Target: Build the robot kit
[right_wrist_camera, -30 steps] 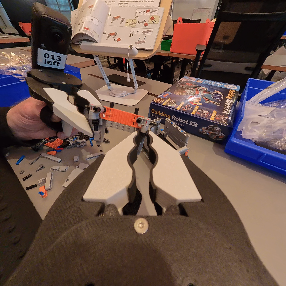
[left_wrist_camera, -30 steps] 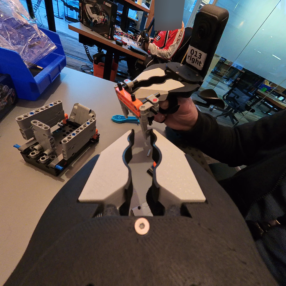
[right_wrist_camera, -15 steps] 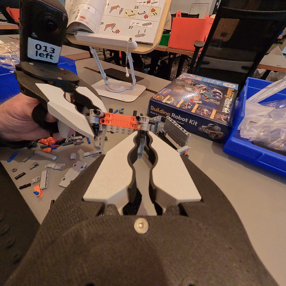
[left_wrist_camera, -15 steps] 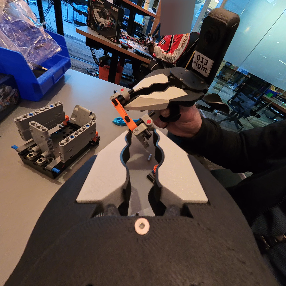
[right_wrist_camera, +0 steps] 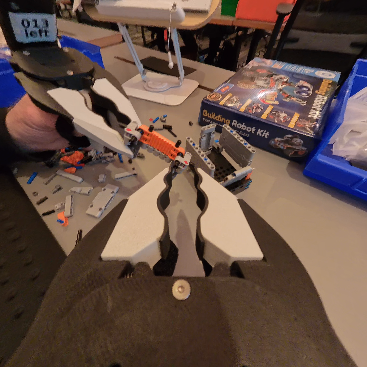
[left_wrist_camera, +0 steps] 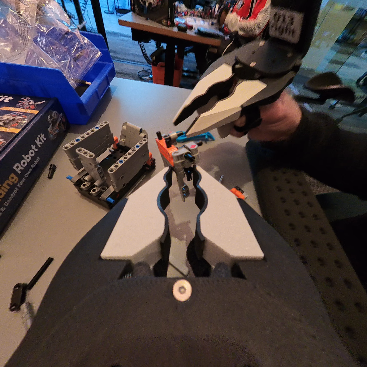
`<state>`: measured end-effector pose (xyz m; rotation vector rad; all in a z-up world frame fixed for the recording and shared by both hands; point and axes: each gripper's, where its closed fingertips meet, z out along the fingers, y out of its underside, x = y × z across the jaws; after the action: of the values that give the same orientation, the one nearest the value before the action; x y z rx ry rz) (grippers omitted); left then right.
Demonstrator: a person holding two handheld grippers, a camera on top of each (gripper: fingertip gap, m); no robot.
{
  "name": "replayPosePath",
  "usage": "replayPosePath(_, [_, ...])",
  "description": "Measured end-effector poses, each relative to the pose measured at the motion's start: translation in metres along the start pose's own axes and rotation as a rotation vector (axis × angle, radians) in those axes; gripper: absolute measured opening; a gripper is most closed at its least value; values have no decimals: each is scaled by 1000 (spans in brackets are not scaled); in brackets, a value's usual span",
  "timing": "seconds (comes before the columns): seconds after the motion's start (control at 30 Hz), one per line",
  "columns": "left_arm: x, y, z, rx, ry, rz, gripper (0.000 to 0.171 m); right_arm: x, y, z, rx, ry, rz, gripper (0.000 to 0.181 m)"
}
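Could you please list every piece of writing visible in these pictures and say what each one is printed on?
I can say where the writing stands, but I won't repeat it.
Dark blue cardboard box: large white and yellow lettering on lid and side, legible.
White paper label above the left gripper: dark characters, legible.
White sticker above the right gripper: blurred, unreadable.

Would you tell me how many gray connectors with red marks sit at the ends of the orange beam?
2 gray connectors: one in the jaws of the left gripper, the other at the opposite end of the orange beam, by the right gripper.
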<state>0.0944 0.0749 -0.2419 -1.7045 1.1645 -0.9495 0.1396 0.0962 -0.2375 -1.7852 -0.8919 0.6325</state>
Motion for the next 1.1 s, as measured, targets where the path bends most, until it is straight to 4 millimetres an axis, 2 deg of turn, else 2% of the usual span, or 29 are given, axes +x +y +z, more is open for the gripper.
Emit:
replayPosePath(0.07, [-2, 9, 2, -54, -21, 39, 17, -8, 12, -8, -68, -28, -16, 23])
replayPosePath(0.27, [3, 28, 11, -132, 8, 65, 16, -65, 70, -29, -333, -197, -42, 30])
replayPosePath(0.37, [5, 37, 14, -159, 22, 63, 16, -86, 86, -31, -404, -238, -50, 36])
replayPosePath(0.43, [7, 41, 14, -174, 32, 56, 16, -93, 93, -27, -443, -229, -75, 39])
replayPosePath(0.53, [9, 43, 10, -163, 49, 31, 17, -92, 106, -18, -519, -183, -124, 39])
replayPosePath(0.67, [7, 47, -1, -158, 50, 11, 17, -91, 112, -11, -555, -165, -155, 29])
replayPosePath(0.83, [1, 56, -15, -166, 47, -32, 17, -91, 110, -8, -545, -173, -162, 28])
replayPosePath(1.0, [6, 80, -17, -260, 62, -17, 16, -94, 107, -7, -533, -227, -173, 28])
replayPosePath(1.1, [8, 83, -14, -270, 68, 0, 15, -97, 99, -7, -498, -269, -204, 28])
